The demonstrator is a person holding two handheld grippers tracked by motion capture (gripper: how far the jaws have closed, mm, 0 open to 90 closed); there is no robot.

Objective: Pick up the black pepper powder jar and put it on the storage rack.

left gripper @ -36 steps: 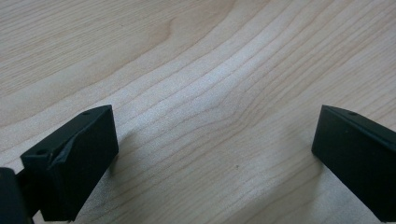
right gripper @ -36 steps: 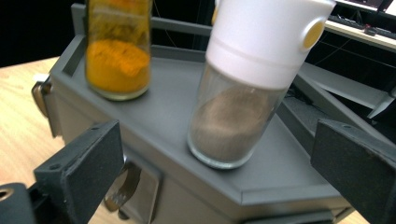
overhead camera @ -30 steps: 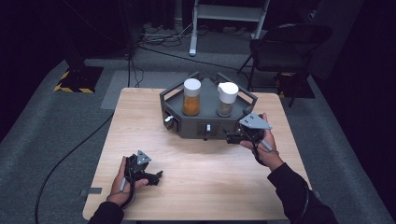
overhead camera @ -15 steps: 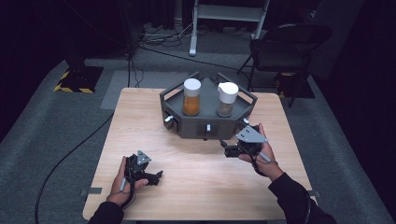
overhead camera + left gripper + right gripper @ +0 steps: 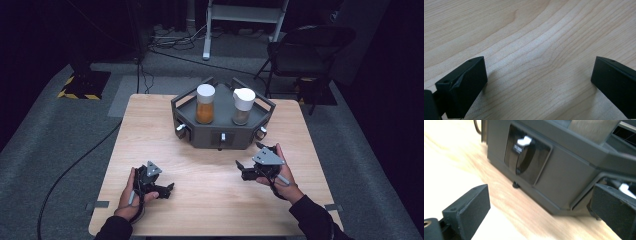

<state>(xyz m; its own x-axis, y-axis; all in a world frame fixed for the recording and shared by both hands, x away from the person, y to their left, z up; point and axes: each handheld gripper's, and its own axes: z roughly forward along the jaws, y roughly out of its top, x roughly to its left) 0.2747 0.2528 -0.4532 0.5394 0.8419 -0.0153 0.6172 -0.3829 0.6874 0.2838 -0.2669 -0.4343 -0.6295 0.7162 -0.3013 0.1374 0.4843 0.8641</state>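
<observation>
A person sits at a pale wooden bench (image 5: 150,130) holding a two-jaw claw in each hand. Toward the far side of the bench stands a dark grey six-sided rack (image 5: 222,131), with small knobs set into its front faces.

The right claw (image 5: 248,170) lies just in front of the rack's front right corner, near it but not touching. Its jaws point left and slightly forward, so the rack sits ahead of it and a little to the side. In the right gripper view the jaws stand wide apart with nothing between them, and they frame the rack's front wall. A recessed panel there holds a black knob with a white marker (image 5: 524,141). This claw is by far the nearer to the rack, so any move on a knob looks to be its job.

The left claw (image 5: 167,189) rests low over the near left of the bench, well apart from the rack. Its jaws are also spread wide and empty, with bare wood grain beneath them.

Two jars with white lids stand upright on top of the rack. The left jar (image 5: 205,104) holds an orange filling. The right jar (image 5: 243,106) holds something darker, brownish-grey, that cannot be identified.
</observation>
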